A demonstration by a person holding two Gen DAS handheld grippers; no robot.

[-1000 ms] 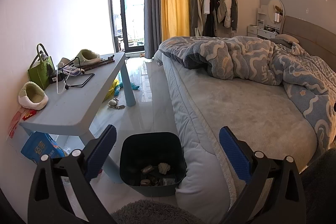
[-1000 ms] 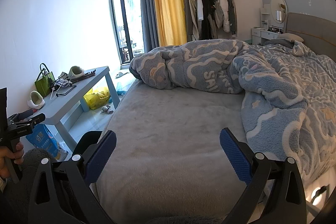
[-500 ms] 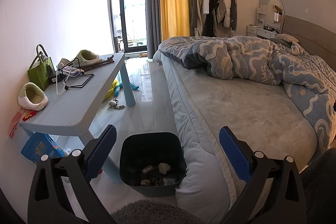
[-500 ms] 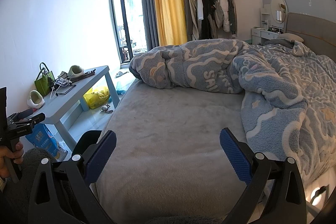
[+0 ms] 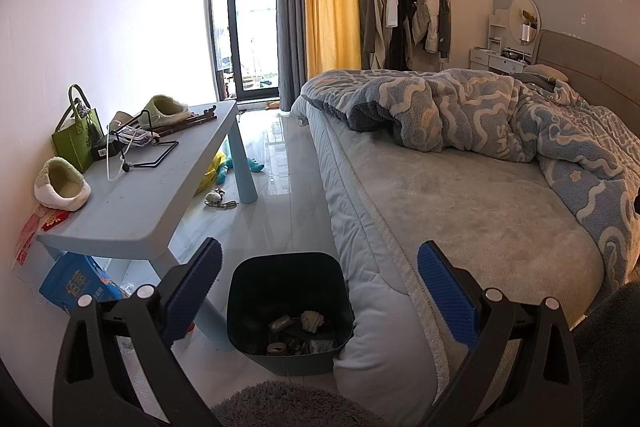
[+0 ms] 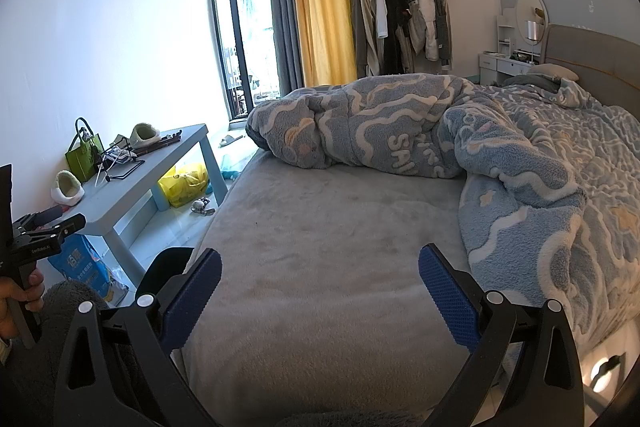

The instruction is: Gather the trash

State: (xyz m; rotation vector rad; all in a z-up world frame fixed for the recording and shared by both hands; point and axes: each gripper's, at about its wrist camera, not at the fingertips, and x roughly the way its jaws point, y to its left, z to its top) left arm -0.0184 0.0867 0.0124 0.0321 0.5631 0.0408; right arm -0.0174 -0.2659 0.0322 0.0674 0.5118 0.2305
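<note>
A dark bin (image 5: 289, 311) stands on the floor between the blue table and the bed, with crumpled paper and several scraps of trash (image 5: 303, 331) at its bottom. My left gripper (image 5: 318, 287) is open and empty, held above and just behind the bin. My right gripper (image 6: 320, 291) is open and empty over the grey bed sheet (image 6: 340, 247). Part of the bin's rim (image 6: 170, 263) shows at the bed's left edge in the right wrist view. The left hand and its gripper handle (image 6: 24, 255) show at that view's left edge.
A light blue table (image 5: 140, 195) holds slippers, a green bag (image 5: 74, 143) and a black wire stand. A blue package (image 5: 76, 285) and a yellow bag (image 6: 186, 185) lie under it. A rumpled blue quilt (image 6: 480, 155) covers the bed's far side. A grey rug (image 5: 288, 405) lies below.
</note>
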